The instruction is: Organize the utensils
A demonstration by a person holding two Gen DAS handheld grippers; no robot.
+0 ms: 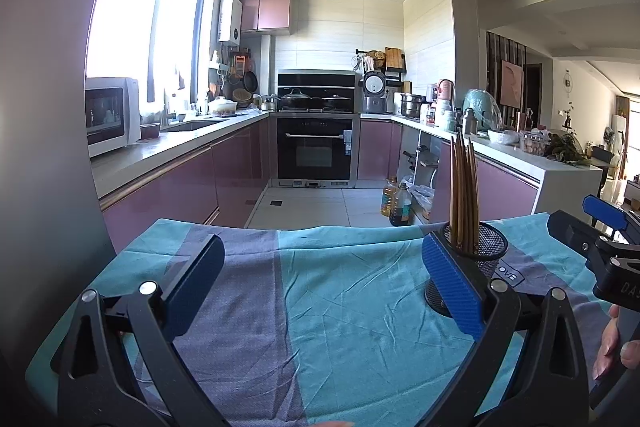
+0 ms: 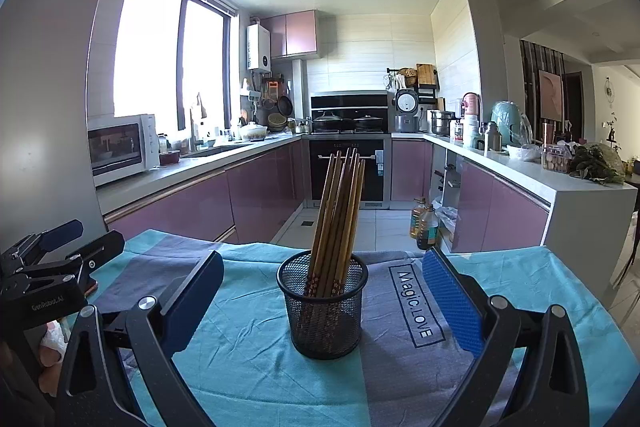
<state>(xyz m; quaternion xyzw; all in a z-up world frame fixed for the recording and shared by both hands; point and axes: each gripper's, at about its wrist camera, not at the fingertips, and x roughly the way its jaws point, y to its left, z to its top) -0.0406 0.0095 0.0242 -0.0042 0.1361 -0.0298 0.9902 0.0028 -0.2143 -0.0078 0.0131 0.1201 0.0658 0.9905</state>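
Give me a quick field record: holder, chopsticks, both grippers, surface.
holder: black mesh cup, upright on the cloth
chopsticks: wooden bundle standing in the cup, leaning right
left gripper: open, empty, cup beside its right finger
right gripper: open, empty, cup centred between its fingers, no contact seen
surface: teal and grey tablecloth, printed "Magic LOVE"
loose utensils: none visible

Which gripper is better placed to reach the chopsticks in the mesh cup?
Right. The mesh cup with the chopsticks stands centred ahead of the open right gripper. For the open left gripper, the cup sits off to its right, behind one finger.
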